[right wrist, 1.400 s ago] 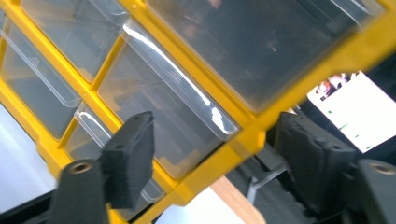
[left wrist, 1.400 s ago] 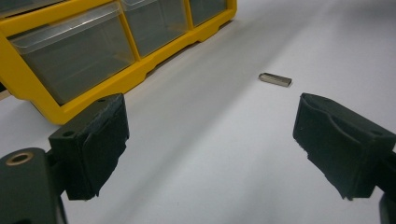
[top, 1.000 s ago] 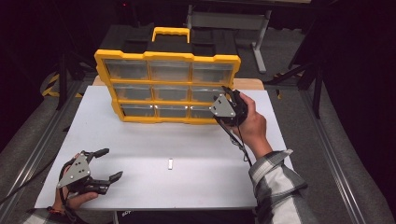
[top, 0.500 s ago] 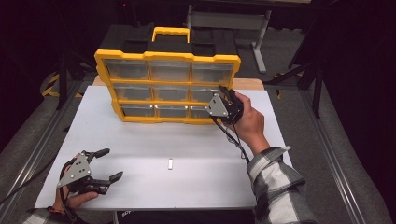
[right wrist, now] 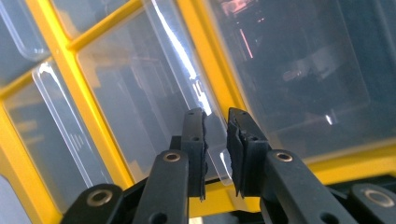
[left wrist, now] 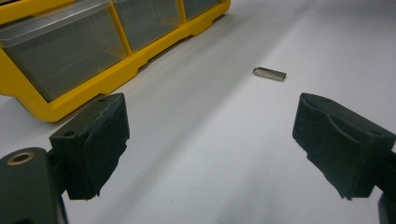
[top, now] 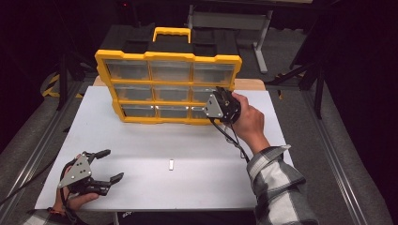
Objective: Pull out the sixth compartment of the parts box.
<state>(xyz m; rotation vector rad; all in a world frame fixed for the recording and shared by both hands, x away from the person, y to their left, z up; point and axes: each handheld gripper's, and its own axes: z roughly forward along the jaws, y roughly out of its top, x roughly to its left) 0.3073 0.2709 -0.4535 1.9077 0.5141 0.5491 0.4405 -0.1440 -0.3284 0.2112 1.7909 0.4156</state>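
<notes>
Scene: a yellow drawer cabinet (top: 169, 89) stands upright at the far edge of a white table (top: 141, 140); a small metal bar (top: 171, 164) lies loose on the near part.
Right gripper (top: 211, 105): its jaws have just been closing and now stand nearly together, with the clear pull tab (right wrist: 215, 154) of a bottom-right drawer (top: 202, 111) between them; I cannot tell whether the pads already press on it.
Right hand pose: reaches forward, gripper pointing level at the cabinet front.
Left gripper (top: 105, 165): jaws wide apart, holding nothing, low over the near-left table.
Doing it well: pinch the tab squarely, then pull straight out along the drawer's slide, slowly, so the cabinet does not tip forward.
</notes>
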